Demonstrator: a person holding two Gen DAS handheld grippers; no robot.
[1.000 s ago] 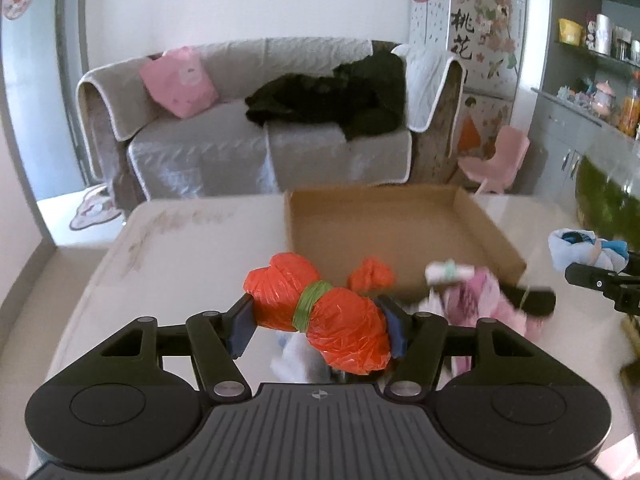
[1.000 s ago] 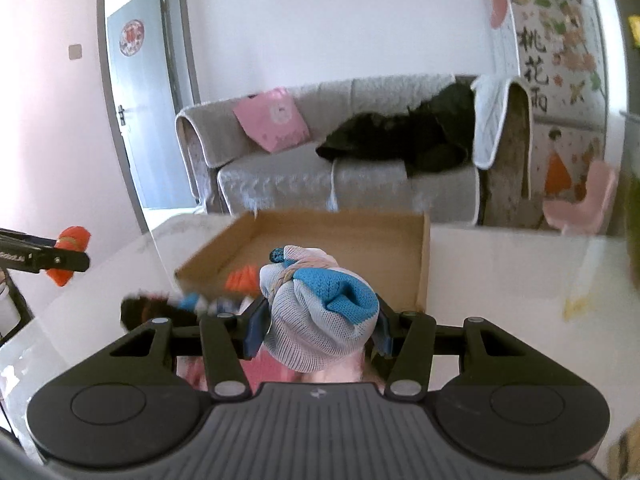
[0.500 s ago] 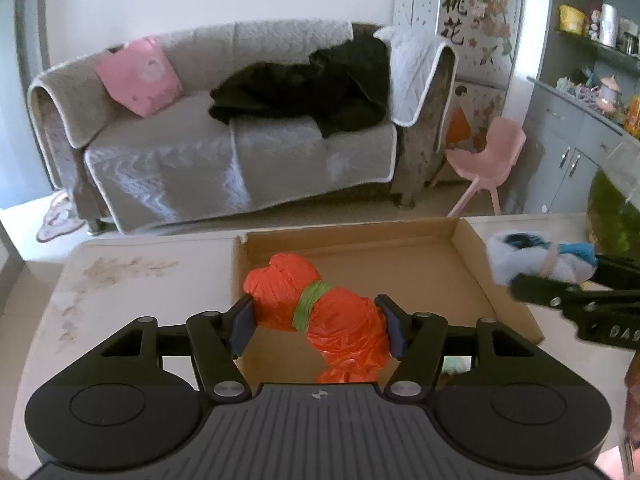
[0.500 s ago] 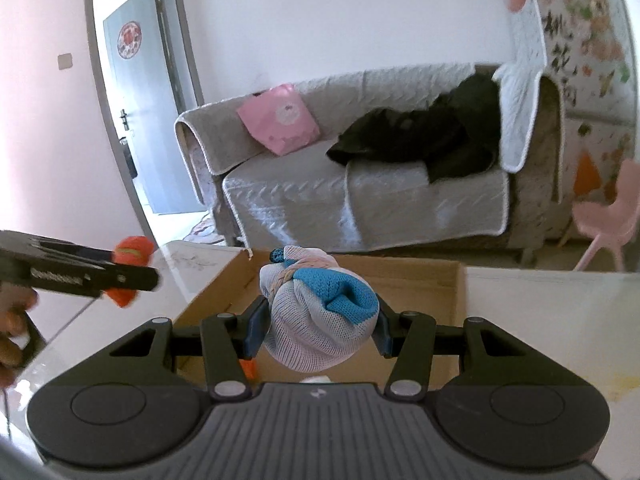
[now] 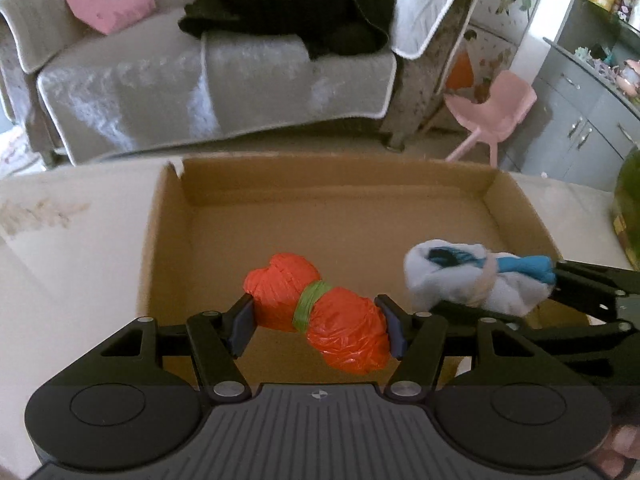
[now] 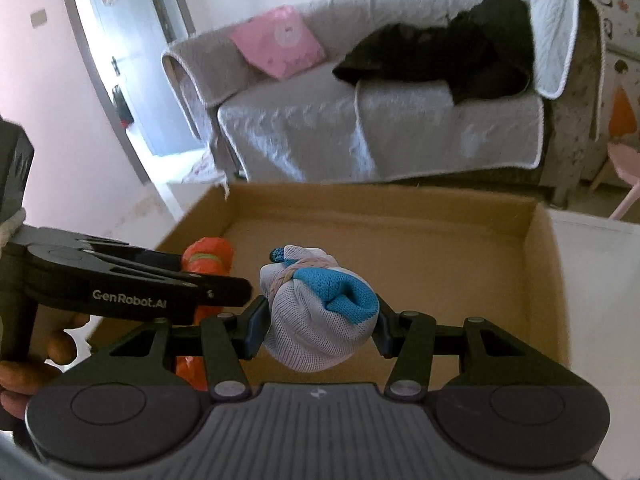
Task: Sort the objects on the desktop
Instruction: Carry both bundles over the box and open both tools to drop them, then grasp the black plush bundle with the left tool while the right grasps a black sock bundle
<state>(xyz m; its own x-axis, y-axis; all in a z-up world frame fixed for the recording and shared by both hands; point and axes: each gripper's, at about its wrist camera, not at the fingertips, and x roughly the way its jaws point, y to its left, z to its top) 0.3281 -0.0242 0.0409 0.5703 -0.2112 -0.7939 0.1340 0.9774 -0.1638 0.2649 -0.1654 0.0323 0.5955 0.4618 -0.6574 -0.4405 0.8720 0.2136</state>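
Note:
My left gripper (image 5: 318,326) is shut on an orange plastic bundle (image 5: 320,314) tied with a green band, held over the near part of an open cardboard box (image 5: 360,216). My right gripper (image 6: 318,322) is shut on a rolled white-and-blue sock bundle (image 6: 316,316), also over the box (image 6: 400,240). The sock bundle (image 5: 472,278) shows to the right in the left wrist view. The orange bundle (image 6: 208,258) shows to the left in the right wrist view. The box floor looks bare.
The box sits on a pale table (image 5: 72,248). Behind it stand a grey sofa (image 5: 208,72) with a pink cushion and black clothing, a pink child's chair (image 5: 496,112) and grey cabinets (image 5: 580,120). A green object (image 5: 630,208) sits at the table's right.
Both grippers have moved forward and over the box, each still holding its bundle. The loose items on the table have dropped out of view.

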